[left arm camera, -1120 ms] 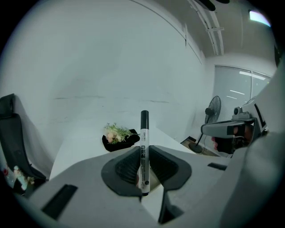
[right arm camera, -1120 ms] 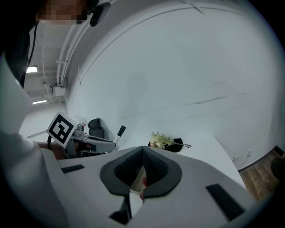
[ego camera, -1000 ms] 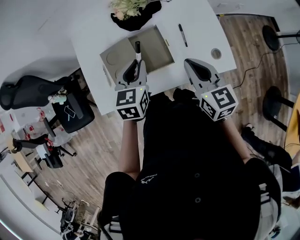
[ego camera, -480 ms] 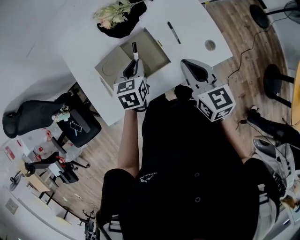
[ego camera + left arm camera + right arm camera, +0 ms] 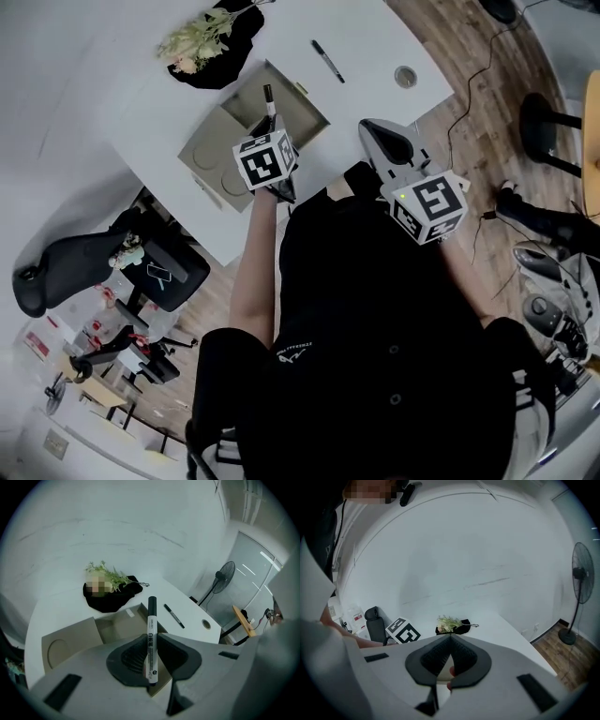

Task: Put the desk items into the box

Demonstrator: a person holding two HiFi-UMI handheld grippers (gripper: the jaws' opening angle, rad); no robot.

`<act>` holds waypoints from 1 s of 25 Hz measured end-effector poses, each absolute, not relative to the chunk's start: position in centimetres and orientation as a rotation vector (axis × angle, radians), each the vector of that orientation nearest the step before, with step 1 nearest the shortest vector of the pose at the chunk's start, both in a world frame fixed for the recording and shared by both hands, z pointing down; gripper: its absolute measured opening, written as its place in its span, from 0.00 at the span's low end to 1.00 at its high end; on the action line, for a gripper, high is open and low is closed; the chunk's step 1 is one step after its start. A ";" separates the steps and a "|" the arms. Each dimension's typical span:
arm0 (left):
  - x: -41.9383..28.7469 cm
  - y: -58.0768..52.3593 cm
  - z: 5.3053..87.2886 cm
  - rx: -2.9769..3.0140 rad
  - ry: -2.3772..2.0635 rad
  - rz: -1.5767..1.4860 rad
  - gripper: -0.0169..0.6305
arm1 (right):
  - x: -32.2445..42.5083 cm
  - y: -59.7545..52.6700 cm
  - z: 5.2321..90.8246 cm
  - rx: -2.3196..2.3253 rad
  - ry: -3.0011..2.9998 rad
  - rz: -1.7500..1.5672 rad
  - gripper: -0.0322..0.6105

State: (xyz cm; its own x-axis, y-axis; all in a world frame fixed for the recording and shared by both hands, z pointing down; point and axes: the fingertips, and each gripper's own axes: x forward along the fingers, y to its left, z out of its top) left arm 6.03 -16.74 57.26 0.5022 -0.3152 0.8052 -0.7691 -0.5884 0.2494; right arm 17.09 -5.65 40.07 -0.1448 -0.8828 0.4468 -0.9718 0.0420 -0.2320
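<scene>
Seen from the head, the left tool (image 5: 266, 125) covers the lower half of the marker (image 5: 269, 98) and the near wall of the box (image 5: 298, 101). The person's torso (image 5: 375, 309) hides the near edge of the table (image 5: 375, 47). From the left tool's own camera, the print on the marker's barrel is too small to read. A small round object (image 5: 405, 76) near the table's corner is perhaps a cap. A reddish shape (image 5: 450, 671) behind the closed jaws of the right tool (image 5: 450, 636) cannot be identified.

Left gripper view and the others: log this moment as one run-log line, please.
left hand-held gripper: shut on marker, above open box | right hand-held gripper: shut, off to the side | pen: on desk
</scene>
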 end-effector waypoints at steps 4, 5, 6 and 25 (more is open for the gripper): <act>6.7 -16.9 60.2 2.061 -0.857 1.037 0.14 | 17.8 -5.0 40.8 1.960 -2.072 0.760 0.05; 6.9 -16.9 60.9 2.041 -0.852 1.046 0.14 | 18.0 -4.9 41.0 1.969 -2.058 0.769 0.05; 7.1 -17.0 61.6 2.021 -0.849 1.054 0.14 | 18.2 -4.7 41.2 1.978 -2.046 0.777 0.05; 8.9 -16.6 67.6 1.887 -0.826 1.128 0.14 | 19.5 -2.1 42.9 2.071 -1.923 0.857 0.05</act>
State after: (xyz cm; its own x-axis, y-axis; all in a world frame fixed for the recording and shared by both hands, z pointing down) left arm 8.89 -16.55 67.59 0.3965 -0.1386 0.9075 -0.8234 -0.4909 0.2848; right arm 19.51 -2.12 42.93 -0.0075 -0.8510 0.5251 -0.9596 -0.1416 -0.2432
